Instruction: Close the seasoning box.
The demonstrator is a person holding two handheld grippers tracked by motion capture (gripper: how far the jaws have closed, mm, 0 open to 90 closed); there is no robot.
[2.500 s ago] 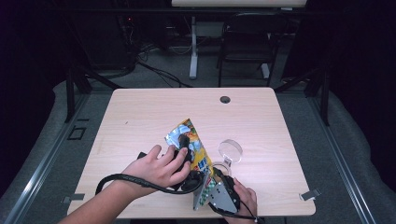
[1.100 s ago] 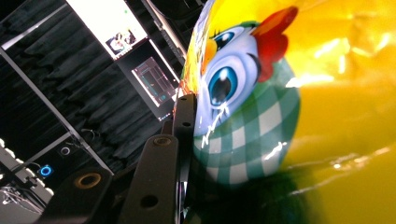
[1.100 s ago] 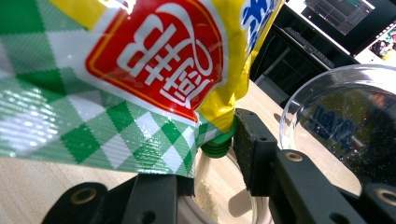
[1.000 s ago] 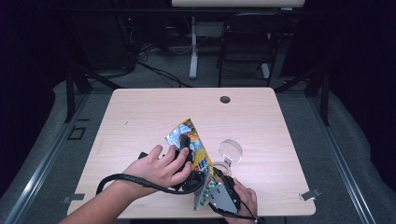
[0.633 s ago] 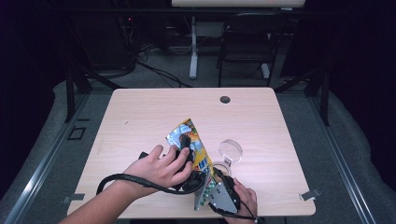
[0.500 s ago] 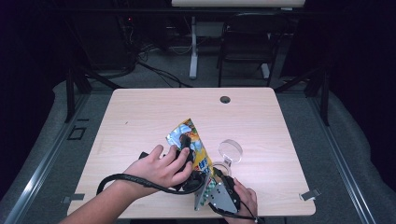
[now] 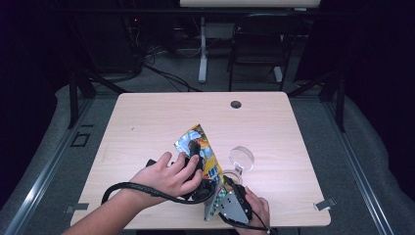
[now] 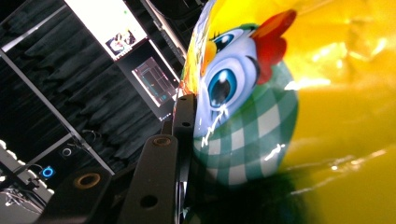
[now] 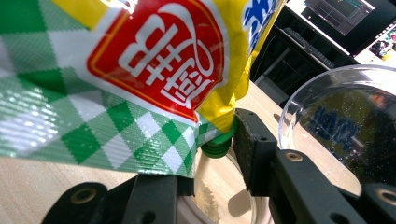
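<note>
A yellow pouch (image 7: 199, 146) with green checks and a cartoon chicken stands tilted above the table's front middle. My left gripper (image 7: 195, 157) is shut on its middle; in the left gripper view one black finger (image 8: 184, 135) presses the pouch (image 8: 289, 107) and the other is hidden behind it. My right gripper (image 7: 224, 182) is shut on the pouch's lower corner (image 9: 140, 70), with the green spout (image 9: 215, 147) against one pad (image 9: 250, 149). The spout points down over an open clear jar (image 9: 205, 207) holding pale powder.
A clear round lid (image 7: 241, 157) lies on the wooden table (image 7: 147, 122) just right of the pouch, close beside the right gripper's finger (image 9: 336, 126). A cable hole (image 7: 236, 104) sits near the far edge. Chairs and desk legs stand beyond the table.
</note>
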